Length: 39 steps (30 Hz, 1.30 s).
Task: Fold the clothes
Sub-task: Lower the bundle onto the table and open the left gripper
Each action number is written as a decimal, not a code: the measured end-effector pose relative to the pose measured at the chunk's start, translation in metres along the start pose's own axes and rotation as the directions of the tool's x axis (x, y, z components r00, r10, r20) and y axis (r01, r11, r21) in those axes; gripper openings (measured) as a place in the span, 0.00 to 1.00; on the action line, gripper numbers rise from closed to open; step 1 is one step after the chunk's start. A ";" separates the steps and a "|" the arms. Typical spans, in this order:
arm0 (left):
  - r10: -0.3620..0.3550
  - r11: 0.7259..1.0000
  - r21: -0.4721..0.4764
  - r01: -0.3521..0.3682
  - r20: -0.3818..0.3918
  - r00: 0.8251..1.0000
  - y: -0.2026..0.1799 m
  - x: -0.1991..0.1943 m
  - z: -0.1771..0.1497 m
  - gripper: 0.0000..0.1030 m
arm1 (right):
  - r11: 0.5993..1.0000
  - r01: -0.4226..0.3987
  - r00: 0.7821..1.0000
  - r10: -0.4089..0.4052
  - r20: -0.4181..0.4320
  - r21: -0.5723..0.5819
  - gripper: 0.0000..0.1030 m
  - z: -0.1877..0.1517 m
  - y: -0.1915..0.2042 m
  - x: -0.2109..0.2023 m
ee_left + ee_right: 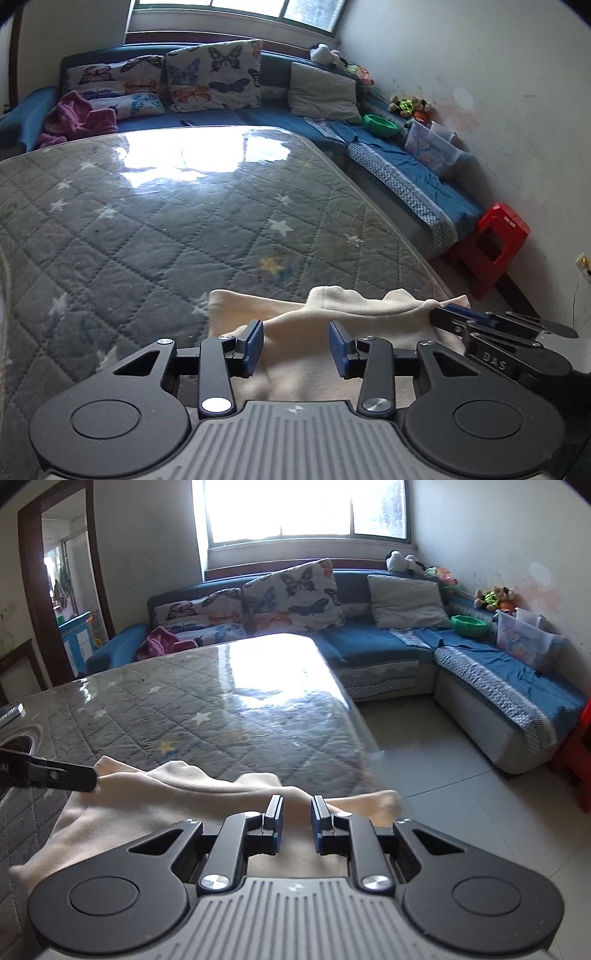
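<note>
Both grippers, left gripper (296, 345) and right gripper (297, 821), hovering with jaws apart over cream garment (332, 314) bunching near quilted table's (147, 221) edge; sofa (369, 642) sitting beyond.

We count one cream garment (325, 314) low in the frame on one quilted worktop (147, 229), and two grippers, left (296, 345) and right (297, 821). On the sofa at the top lie three butterfly cushions (214, 77) and one grey cushion (323, 92). To the right we see one green bowl (380, 125) and one red stool (491, 247).
</note>
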<state>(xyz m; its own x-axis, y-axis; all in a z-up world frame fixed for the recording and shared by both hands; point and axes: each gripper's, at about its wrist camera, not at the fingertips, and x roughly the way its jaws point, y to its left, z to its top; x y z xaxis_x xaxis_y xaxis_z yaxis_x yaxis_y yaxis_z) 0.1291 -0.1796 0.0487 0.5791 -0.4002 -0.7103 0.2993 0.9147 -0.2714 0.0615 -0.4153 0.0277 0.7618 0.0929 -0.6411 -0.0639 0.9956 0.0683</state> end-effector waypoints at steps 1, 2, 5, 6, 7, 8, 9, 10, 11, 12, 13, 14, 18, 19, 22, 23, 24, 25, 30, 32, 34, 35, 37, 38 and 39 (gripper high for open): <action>-0.003 1.000 0.006 0.003 -0.006 1.000 -0.002 0.004 0.001 0.40 | 1.000 0.000 1.000 0.000 -0.002 0.002 0.15 0.001 0.001 0.004; -0.006 1.000 0.013 0.006 -0.011 1.000 -0.004 0.008 0.002 0.40 | 1.000 -0.003 1.000 0.003 -0.004 0.006 0.15 0.002 0.002 0.007; -0.010 0.999 0.038 0.010 -0.024 1.000 -0.011 0.020 0.003 0.40 | 1.000 -0.004 1.000 0.004 -0.012 0.011 0.16 0.002 0.003 0.013; -0.008 0.999 0.046 0.009 -0.029 1.000 -0.013 0.023 0.004 0.40 | 1.000 -0.003 1.000 0.003 -0.015 0.012 0.16 0.002 0.003 0.015; -0.005 0.999 0.052 0.007 -0.035 0.999 -0.014 0.027 0.004 0.40 | 1.000 -0.004 1.000 0.004 -0.015 0.013 0.16 0.002 0.002 0.015; 0.001 0.999 0.052 0.001 -0.042 0.999 -0.015 0.031 0.003 0.40 | 1.000 -0.005 1.000 0.005 -0.014 0.015 0.16 0.002 0.001 0.015; 0.006 0.999 0.053 -0.003 -0.046 0.999 -0.015 0.034 0.003 0.40 | 1.000 -0.006 1.000 0.006 -0.013 0.017 0.16 0.001 0.000 0.015; 0.009 0.998 0.058 -0.006 -0.042 0.999 -0.016 0.034 0.002 0.40 | 1.000 -0.007 1.000 0.008 -0.012 0.019 0.16 0.001 -0.001 0.015; 0.011 0.998 0.062 -0.009 -0.037 0.999 -0.017 0.034 0.001 0.40 | 1.000 -0.010 1.000 0.010 -0.010 0.020 0.16 0.001 -0.001 0.013; 0.014 0.998 0.066 -0.011 -0.033 0.999 -0.018 0.034 0.000 0.40 | 1.000 -0.013 1.000 0.013 -0.006 0.020 0.16 0.001 -0.002 0.010; 0.014 0.998 0.069 -0.012 -0.032 0.999 -0.018 0.033 -0.001 0.40 | 1.000 -0.016 1.000 0.016 -0.003 0.020 0.16 0.001 -0.002 0.006; 0.014 0.997 0.070 -0.012 -0.030 0.999 -0.018 0.032 -0.001 0.40 | 1.000 -0.020 1.000 0.020 0.000 0.020 0.16 0.001 -0.002 0.003; 0.008 0.998 0.066 -0.007 -0.022 1.000 -0.017 0.024 -0.006 0.42 | 0.999 -0.035 0.999 0.034 0.010 0.016 0.16 -0.005 -0.003 -0.019; 0.007 0.998 0.069 -0.006 -0.020 1.000 -0.017 0.021 -0.008 0.42 | 0.999 -0.037 0.999 0.037 0.011 0.015 0.16 -0.008 -0.003 -0.025; 0.015 0.995 0.102 -0.015 0.001 1.000 -0.021 0.009 -0.016 0.42 | 0.999 -0.044 0.999 0.044 0.008 0.006 0.16 -0.018 -0.002 -0.040; 0.018 0.994 0.112 -0.019 0.009 1.000 -0.022 0.006 -0.018 0.42 | 0.999 -0.044 0.999 0.044 0.008 0.000 0.16 -0.021 -0.001 -0.045; 0.019 0.993 0.119 -0.020 0.016 1.000 -0.023 0.001 -0.021 0.42 | 0.999 -0.045 0.999 0.045 0.008 -0.005 0.16 -0.024 -0.001 -0.049; 0.018 0.992 0.122 -0.020 0.020 1.000 -0.023 -0.002 -0.024 0.43 | 0.999 -0.044 0.999 0.044 0.009 -0.008 0.16 -0.028 0.000 -0.054; 0.004 0.992 0.126 -0.008 0.036 0.999 -0.024 -0.021 -0.039 0.46 | 0.999 -0.049 0.999 0.049 0.007 -0.008 0.16 -0.042 0.005 -0.068; 0.002 0.992 0.124 -0.007 0.037 0.999 -0.024 -0.027 -0.047 0.48 | 0.999 -0.047 0.999 0.047 0.010 -0.012 0.17 -0.048 0.008 -0.074; 0.007 0.992 0.127 -0.012 0.034 0.999 -0.023 -0.031 -0.053 0.49 | 0.999 -0.044 0.999 0.044 0.005 0.001 0.17 -0.054 0.008 -0.075; 0.011 0.991 0.130 -0.016 0.034 0.999 -0.023 -0.032 -0.056 0.49 | 0.999 -0.043 0.999 0.043 0.002 0.009 0.17 -0.056 0.008 -0.075; 0.014 0.991 0.133 -0.018 0.036 0.999 -0.023 -0.035 -0.060 0.49 | 0.999 -0.040 0.999 0.040 -0.005 0.019 0.17 -0.062 0.008 -0.074; 0.014 0.991 0.134 -0.019 0.037 0.999 -0.023 -0.036 -0.062 0.49 | 0.999 -0.038 0.999 0.038 -0.005 0.020 0.17 -0.065 0.007 -0.073; 0.016 0.991 0.134 -0.021 0.039 0.999 -0.023 -0.037 -0.063 0.49 | 0.999 -0.037 0.999 0.037 -0.002 0.018 0.17 -0.067 0.007 -0.072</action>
<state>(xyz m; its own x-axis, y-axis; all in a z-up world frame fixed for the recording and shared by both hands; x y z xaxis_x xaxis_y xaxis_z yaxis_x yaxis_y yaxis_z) 0.0526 -0.1819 0.0403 0.6129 -0.3872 -0.6888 0.3859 0.9074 -0.1667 -0.0374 -0.4144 0.0233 0.7580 0.1292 -0.6394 -0.0801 0.9912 0.1053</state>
